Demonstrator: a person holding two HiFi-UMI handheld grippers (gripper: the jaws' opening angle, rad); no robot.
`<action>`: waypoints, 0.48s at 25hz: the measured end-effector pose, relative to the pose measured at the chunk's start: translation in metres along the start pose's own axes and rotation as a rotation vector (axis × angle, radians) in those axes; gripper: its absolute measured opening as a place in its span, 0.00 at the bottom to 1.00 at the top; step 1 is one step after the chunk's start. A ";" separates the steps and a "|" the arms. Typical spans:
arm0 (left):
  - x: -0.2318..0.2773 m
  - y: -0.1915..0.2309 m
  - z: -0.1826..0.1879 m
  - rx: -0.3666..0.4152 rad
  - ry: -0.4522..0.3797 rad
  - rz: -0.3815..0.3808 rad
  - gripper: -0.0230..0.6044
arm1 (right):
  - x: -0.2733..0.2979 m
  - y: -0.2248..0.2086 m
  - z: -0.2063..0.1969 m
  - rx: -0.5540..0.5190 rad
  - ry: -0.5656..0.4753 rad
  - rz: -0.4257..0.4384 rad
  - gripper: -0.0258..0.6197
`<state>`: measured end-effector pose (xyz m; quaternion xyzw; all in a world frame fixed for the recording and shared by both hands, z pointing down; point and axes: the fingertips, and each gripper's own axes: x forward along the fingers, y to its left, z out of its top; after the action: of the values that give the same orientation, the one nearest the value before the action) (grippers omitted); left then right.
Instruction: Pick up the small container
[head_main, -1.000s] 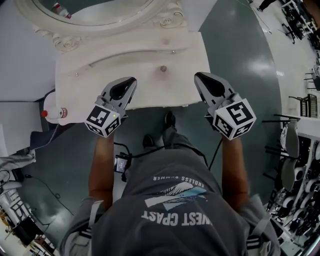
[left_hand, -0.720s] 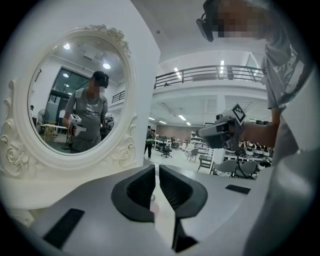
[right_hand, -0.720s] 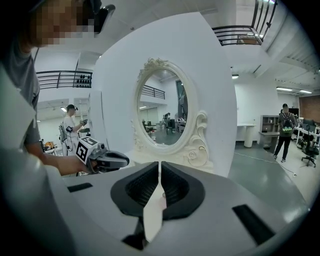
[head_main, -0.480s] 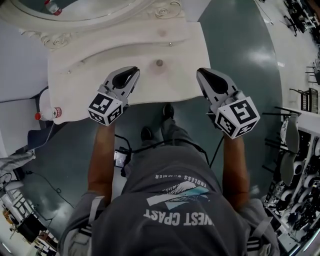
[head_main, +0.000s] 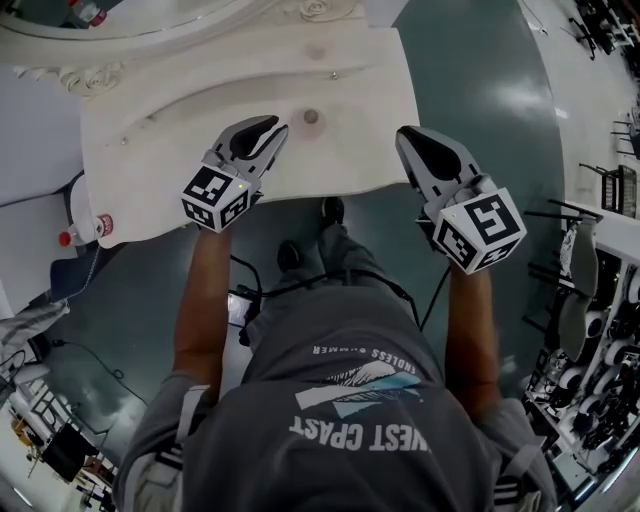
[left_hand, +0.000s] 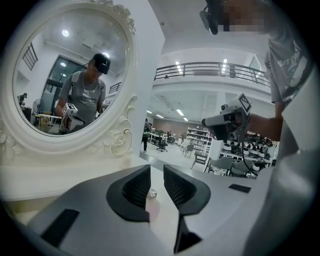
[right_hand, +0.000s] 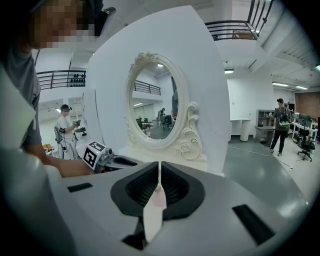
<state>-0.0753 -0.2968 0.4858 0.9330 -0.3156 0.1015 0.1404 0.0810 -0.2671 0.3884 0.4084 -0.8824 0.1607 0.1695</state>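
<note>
The left gripper (left_hand: 156, 175) is opening its empty jaws, with the small container (left_hand: 153, 193) just ahead of them on the vanity table (head_main: 180, 160). The right gripper (right_hand: 159, 170) is pressed together.

1. A white dressing table (head_main: 150, 160) with a curved front edge stands in front of a tall white wall panel (right_hand: 210, 75).
2. On it sits an oval mirror (right_hand: 159, 102) in a carved white frame with scrolls and roses.
3. The floor (head_main: 480, 80) is dark green and glossy, with pale reflections.
4. A railed balcony (left_hand: 215, 70) runs high across the hall, and strip lights (left_hand: 176, 66) shine on the ceiling.
5. Shelves (left_hand: 197, 136) and office chairs (left_hand: 161, 145) stand far back.
</note>
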 end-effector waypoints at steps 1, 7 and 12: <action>0.003 0.001 -0.002 -0.001 0.003 -0.002 0.16 | 0.001 -0.001 -0.001 0.001 0.002 -0.001 0.09; 0.021 0.004 -0.016 -0.005 0.025 -0.013 0.26 | 0.003 -0.009 -0.007 0.013 0.013 -0.008 0.09; 0.036 0.004 -0.027 -0.011 0.047 -0.014 0.36 | 0.001 -0.018 -0.012 0.022 0.025 -0.016 0.09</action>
<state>-0.0524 -0.3111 0.5220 0.9318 -0.3060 0.1207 0.1534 0.0964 -0.2741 0.4018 0.4152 -0.8751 0.1743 0.1772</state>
